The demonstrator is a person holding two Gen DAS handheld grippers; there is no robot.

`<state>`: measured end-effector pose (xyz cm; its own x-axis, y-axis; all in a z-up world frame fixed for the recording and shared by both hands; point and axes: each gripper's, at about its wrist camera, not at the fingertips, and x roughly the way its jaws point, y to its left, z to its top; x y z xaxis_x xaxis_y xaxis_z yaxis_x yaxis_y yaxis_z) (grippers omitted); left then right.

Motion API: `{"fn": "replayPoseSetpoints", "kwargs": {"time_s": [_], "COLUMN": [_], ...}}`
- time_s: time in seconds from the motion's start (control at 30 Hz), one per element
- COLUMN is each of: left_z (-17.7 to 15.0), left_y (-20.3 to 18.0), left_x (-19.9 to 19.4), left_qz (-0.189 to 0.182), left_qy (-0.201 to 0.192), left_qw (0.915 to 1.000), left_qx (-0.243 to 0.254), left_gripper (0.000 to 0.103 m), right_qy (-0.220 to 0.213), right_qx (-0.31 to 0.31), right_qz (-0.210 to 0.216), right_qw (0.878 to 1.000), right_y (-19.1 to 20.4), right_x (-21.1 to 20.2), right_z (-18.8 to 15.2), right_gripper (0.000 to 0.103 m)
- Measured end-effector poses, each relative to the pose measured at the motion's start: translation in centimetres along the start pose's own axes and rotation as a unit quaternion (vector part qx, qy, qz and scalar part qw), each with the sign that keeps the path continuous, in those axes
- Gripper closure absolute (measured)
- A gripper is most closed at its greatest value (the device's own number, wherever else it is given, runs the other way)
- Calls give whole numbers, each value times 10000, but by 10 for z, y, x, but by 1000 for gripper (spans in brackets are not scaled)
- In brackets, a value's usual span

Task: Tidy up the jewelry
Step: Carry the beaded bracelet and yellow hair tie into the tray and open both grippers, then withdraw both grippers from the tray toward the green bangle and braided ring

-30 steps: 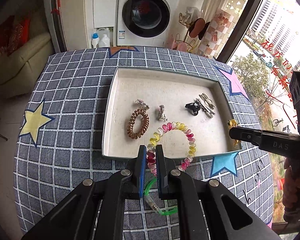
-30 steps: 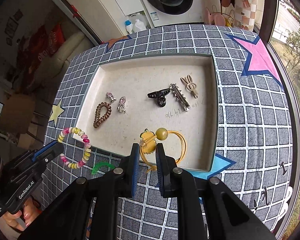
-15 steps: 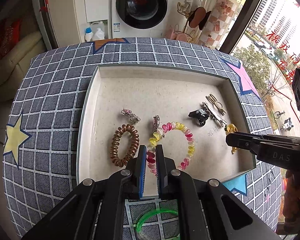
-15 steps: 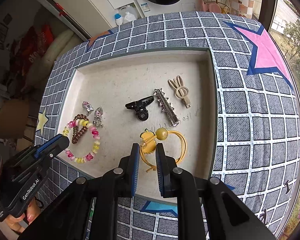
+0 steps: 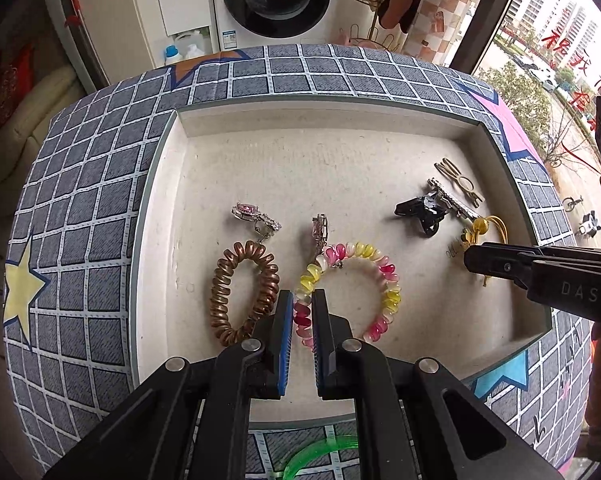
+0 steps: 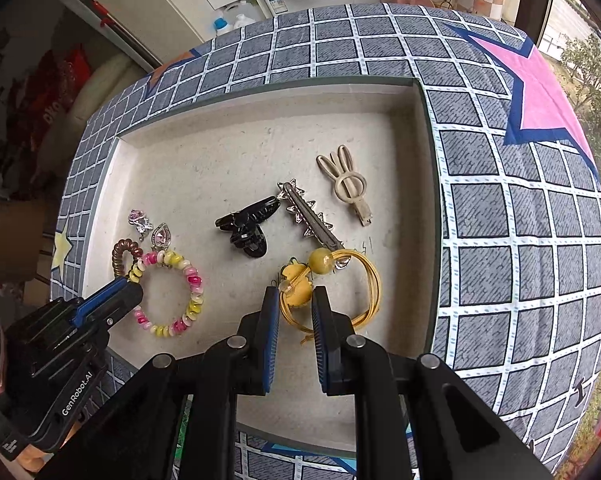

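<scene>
Now, in your left wrist view, your left gripper [image 5: 301, 312] is clamped on the near side of the pink and yellow beaded bracelet [image 5: 380, 276], which lies in the shallow cream tray [image 5: 320, 120]. Just left of it rests the brown coil hair tie [image 5: 242, 288], with a pink-stone earring [image 5: 254, 216] above it and a second earring [image 5: 320, 232] touching the top of the bracelet. To the right lie a black claw clip [image 5: 420, 214], a spiked silver clip [image 5: 450, 200] and a beige rabbit clip [image 5: 458, 182]. Your right gripper [image 5: 470, 260] reaches in from the right edge over the yellow hair tie [image 5: 480, 226]. A green bangle [image 5: 320, 454] sits on the checked tablecloth [image 5: 92, 200] outside the tray's near rim.

Next, in your right wrist view, your right gripper [image 6: 294, 308] is closed on the yellow hair tie [image 6: 364, 280], its duck charm and round bead showing between and above the fingers [image 6: 270, 320]. The spiked silver clip [image 6: 310, 216] touches the bead; the black claw clip [image 6: 246, 226] and beige rabbit clip [image 6: 348, 184] lie near. At left, your left gripper [image 6: 130, 292] pinches the beaded bracelet [image 6: 192, 292], and the brown coil hair tie [image 6: 122, 256] is partly hidden behind it, beside both earrings.
</scene>
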<state>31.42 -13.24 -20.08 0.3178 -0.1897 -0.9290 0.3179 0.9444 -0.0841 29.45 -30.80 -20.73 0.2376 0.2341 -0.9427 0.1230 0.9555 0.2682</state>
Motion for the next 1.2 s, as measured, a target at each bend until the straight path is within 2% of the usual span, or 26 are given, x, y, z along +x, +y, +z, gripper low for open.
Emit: {"fn": "replayPoseSetpoints", "kwargs": {"time_s": [0.37, 0.47, 0.6, 0.9, 1.07, 1.2], "left_z": [0, 0, 1, -2, -1, -1], "left_y": [-4, -5, -6, -12, -10, -10], "left_x": [7, 2, -4, -6, -9, -22], "left_qz": [348, 425, 403, 446, 412, 238], "left_qy": [89, 10, -61, -86, -100, -247], "left_qw": [9992, 9989, 9990, 9980, 9984, 9989], "left_qx": [177, 209, 208, 433, 361, 324], "left_gripper": [81, 81, 81, 81, 81, 81], "right_qy": [11, 29, 15, -89, -227, -334], "right_qx": [-5, 9, 115, 356, 538, 599], "right_qz": [-24, 32, 123, 365, 499, 562], "right_qw": [10000, 10000, 9999, 9987, 9970, 9961], "right_y": [-1, -1, -1, -8, -15, -17], "right_x": [2, 2, 0, -14, -27, -39], "right_z": [-2, -2, -4, -9, -13, -18], "right_gripper": [84, 78, 66, 61, 61, 61]}}
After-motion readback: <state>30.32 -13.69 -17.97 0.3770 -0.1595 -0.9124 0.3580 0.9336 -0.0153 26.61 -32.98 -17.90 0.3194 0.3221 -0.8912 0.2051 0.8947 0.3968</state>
